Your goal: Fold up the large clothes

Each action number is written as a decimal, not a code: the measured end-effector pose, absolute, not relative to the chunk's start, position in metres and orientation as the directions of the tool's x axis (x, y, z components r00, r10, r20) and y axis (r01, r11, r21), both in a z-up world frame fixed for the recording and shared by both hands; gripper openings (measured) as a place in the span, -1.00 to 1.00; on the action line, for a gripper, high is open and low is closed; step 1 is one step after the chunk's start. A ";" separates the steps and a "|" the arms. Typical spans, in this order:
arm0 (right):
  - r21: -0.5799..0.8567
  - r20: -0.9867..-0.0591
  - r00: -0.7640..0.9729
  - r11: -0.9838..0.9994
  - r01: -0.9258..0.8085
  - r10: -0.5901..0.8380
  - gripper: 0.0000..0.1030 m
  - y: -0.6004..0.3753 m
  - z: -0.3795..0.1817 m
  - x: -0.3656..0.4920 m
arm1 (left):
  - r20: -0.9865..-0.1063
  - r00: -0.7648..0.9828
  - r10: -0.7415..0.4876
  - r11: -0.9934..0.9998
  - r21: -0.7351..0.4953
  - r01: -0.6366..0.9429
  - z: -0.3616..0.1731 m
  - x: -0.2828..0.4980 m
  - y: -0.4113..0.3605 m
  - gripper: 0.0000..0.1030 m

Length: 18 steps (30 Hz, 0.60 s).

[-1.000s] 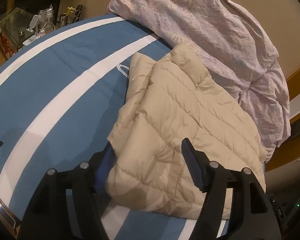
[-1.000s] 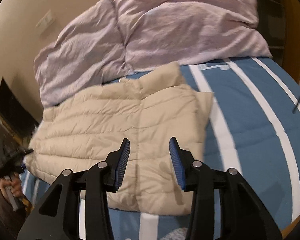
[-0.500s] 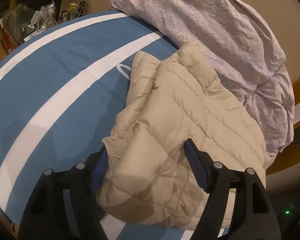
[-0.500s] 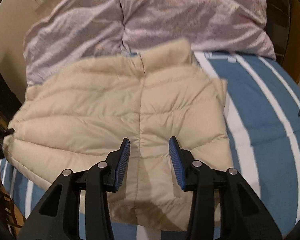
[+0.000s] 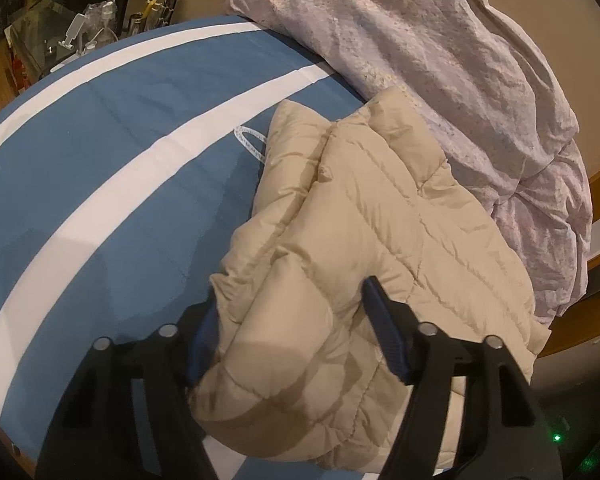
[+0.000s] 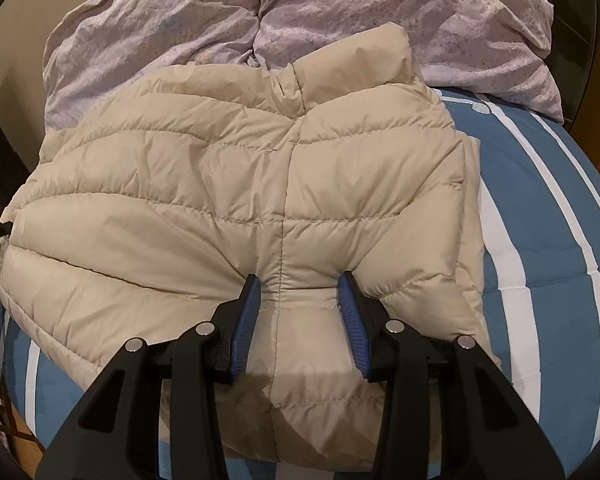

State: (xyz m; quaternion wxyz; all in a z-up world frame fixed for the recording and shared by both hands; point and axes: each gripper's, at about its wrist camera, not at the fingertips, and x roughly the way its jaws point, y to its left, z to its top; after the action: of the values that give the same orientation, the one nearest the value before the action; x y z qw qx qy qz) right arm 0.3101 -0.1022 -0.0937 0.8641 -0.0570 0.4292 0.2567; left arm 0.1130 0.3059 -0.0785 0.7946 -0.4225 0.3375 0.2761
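A beige quilted puffer jacket lies folded on a blue bed cover with white stripes. My left gripper is open, its jaws wide apart around a raised corner of the jacket's edge. In the right wrist view the jacket fills the middle, collar at the far side. My right gripper is open and presses down into the jacket near its centre seam, with padding bunched between the fingers.
A crumpled lilac duvet lies along the far side of the bed, also in the right wrist view. A glass side table with small items stands beyond the bed. A white cord loop lies beside the jacket.
Both grippers have moved forward and down onto the jacket. The right one now presses into the padding, and the left one straddles the raised corner more deeply.
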 end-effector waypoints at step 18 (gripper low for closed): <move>0.186 -0.760 0.471 0.844 -0.503 0.448 -0.16 -0.108 -0.095 0.314 | -0.711 0.692 0.123 0.514 -0.551 -0.658 -0.056 0.112 0.298 -0.71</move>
State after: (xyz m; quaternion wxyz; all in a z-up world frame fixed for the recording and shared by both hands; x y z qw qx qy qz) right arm 0.3139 -0.1083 -0.0950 0.8570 -0.0318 0.4332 0.2773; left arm 0.1119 0.2980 -0.0559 0.8128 -0.4306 0.3102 0.2402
